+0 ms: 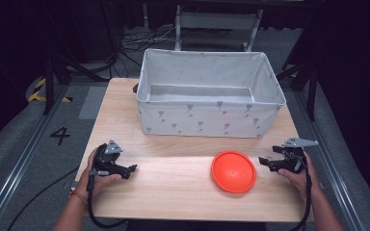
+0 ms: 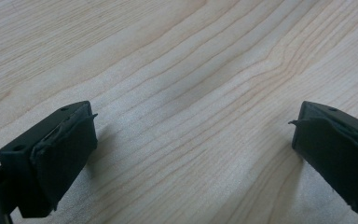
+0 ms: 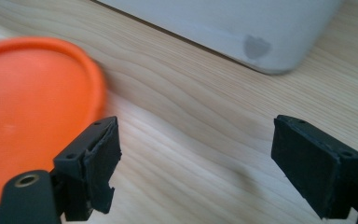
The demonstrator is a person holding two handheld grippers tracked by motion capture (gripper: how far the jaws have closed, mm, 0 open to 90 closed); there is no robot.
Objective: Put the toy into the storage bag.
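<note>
Right gripper (image 1: 265, 163), held low at the table's right edge, jaws set wide apart and clamped on nothing, pointing leftward toward an orange disc (image 1: 233, 172). Near the disc's right rim, not touching it. From the right gripper view (image 3: 193, 163): bare wood grain between the two black jaws, the orange disc (image 3: 32, 107) beside and beyond the left-hand jaw, its raised rim clear, a detail lost from above. Also there, the rounded lower corner of a fabric bin (image 3: 242, 28) with one grey printed mark, close ahead.

Left gripper (image 1: 132, 169), near the table's left edge, tips aimed rightward across the board. From the left gripper view (image 2: 193, 140): jaws likewise spread wide, holding nothing, only pale wood between them, with worn, frayed pad edges visible up close.

From the high view alone: the whole layout. Left hand (image 1: 101, 171) wrapped around its gripper's body, forearm entering from the bottom left, a cable trailing down. Right hand (image 1: 296, 173) gripping from behind, forearm entering from the bottom right. Orange disc lying flat on the wooden table (image 1: 173, 192), right of centre, well apart from the left gripper. White fabric bin (image 1: 207, 120) standing behind it, open-topped, patterned with small grey marks.
</note>
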